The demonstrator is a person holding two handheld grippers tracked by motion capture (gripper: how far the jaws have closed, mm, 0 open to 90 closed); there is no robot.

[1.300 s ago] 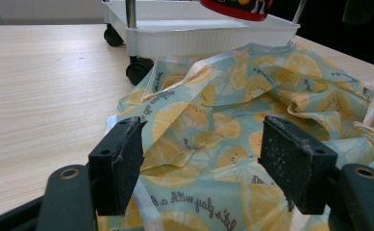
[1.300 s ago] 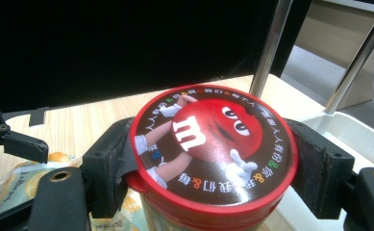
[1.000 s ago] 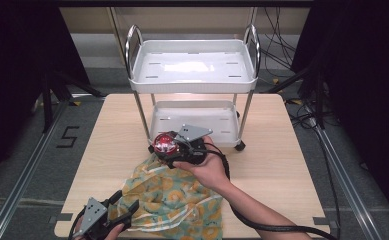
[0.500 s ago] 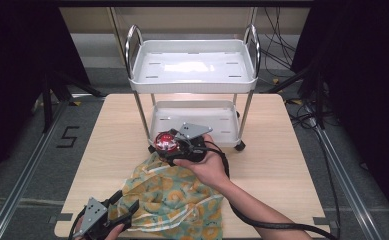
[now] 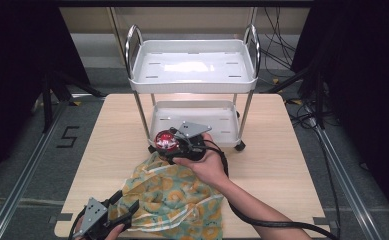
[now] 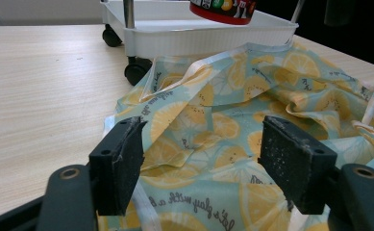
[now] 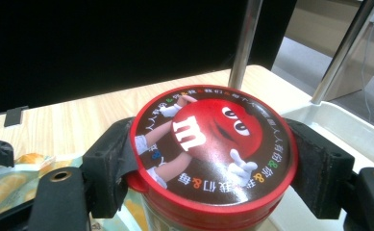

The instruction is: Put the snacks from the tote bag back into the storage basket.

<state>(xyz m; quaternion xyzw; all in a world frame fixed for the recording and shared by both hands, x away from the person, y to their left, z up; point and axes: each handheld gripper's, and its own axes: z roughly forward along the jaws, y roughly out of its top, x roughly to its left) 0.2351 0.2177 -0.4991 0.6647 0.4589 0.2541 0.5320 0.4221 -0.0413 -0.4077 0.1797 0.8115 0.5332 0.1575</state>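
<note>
Evidently the right gripper (image 7: 208,159) clamps the red-lidded candy jar (image 7: 213,144) at the cart's lower tray (image 5: 227,112) — likely for placing. Left gripper (image 6: 204,168) hovers open over the lemon-print cloth (image 6: 252,125).

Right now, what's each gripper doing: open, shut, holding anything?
Left gripper: open, jaws apart over the lemon-print cloth, gripping nothing.
Right gripper: shut on the red-lidded candy jar beside the cart.

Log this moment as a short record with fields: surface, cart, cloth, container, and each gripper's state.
surface: light wooden table
cart: white two-shelf metal cart standing on the table
cloth: crumpled teal lemon-print cloth near the front edge
container: red-lidded cylindrical candy tub, held beside the cart's lower shelf
left gripper: open, jaws over the cloth
right gripper: shut on the tub
</note>
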